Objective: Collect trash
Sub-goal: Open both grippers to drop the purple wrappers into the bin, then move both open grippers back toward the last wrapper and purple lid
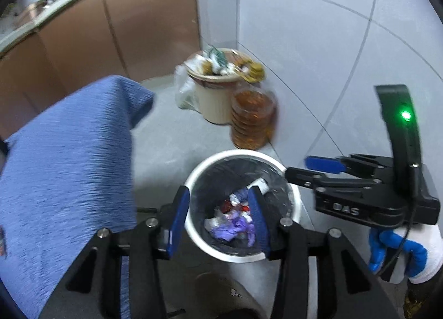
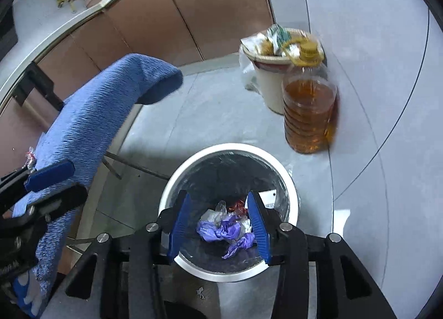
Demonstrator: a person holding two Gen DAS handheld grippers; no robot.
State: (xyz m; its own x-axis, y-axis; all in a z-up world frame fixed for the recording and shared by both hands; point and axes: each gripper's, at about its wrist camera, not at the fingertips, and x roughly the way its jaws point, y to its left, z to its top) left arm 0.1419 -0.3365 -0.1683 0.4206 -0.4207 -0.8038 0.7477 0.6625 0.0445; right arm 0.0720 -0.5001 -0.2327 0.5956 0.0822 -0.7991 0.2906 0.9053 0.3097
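A white round trash bin (image 1: pixel 241 154) with a dark liner stands on the grey floor; it also shows in the right wrist view (image 2: pixel 229 148). Inside lie crumpled purple, white and red scraps (image 1: pixel 235 222), also seen from the right wrist (image 2: pixel 224 230). My left gripper (image 1: pixel 218 222) is open and empty above the bin. My right gripper (image 2: pixel 220 226) is open and empty above the bin too. The right gripper also shows in the left wrist view (image 1: pixel 304 168) at the bin's right rim. The left gripper shows at the left of the right wrist view (image 2: pixel 61 177).
A blue cloth-covered surface (image 1: pixel 69 166) sits left of the bin. A second, beige bin (image 1: pixel 218 89) overfull with trash and a large bottle of amber oil (image 1: pixel 253 119) stand by the grey wall. Brown cabinets (image 1: pixel 83 36) under a counter run behind.
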